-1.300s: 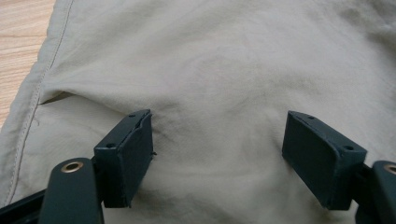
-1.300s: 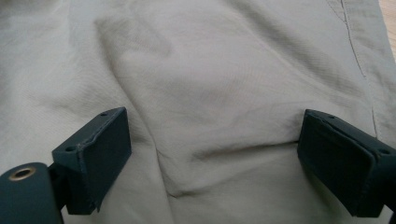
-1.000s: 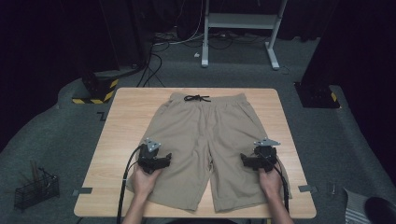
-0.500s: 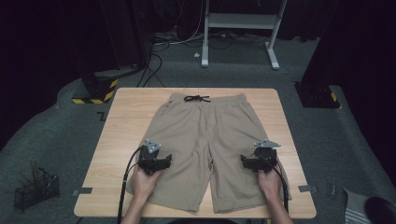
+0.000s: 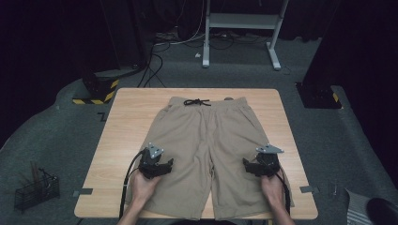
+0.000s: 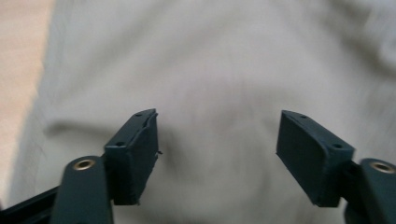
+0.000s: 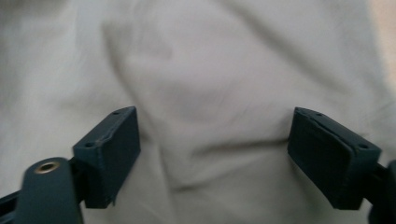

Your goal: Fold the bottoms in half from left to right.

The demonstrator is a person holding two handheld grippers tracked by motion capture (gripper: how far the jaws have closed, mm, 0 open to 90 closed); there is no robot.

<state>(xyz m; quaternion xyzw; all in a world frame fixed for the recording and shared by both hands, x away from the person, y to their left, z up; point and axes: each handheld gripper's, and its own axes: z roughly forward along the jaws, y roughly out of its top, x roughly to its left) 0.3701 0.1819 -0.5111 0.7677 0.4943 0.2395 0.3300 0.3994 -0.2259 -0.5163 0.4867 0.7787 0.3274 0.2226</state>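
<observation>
Khaki cotton shorts (image 5: 206, 154) with a dark drawstring (image 5: 197, 101) at the waistband lie flat and face-up in the middle of the light wooden desk (image 5: 126, 136), waistband at the far side and both leg hems toward the person. The left tool (image 5: 157, 165) sits low over the left leg and the right tool (image 5: 261, 166) over the right leg, each with its black jaws spread wide and nothing between them; in the left gripper view (image 6: 217, 140) and the right gripper view (image 7: 212, 149) the cloth lies slack with soft wrinkles under the gap. The likely trouble, as I judge it, is a poor pinch: jaws closing on flat fabric may slide over it and catch nothing, or nip just the top layer, so the leg peels apart instead of lifting as one piece. If one side bites and the other does not, the shorts would drag askew across the desk and bunch up. Pulling toward the near edge could also slip the hems off the desk. The person's hands (image 5: 141, 187) are close behind the tools, so a jerky lift could snag a trailing black cable (image 5: 127, 176).
</observation>
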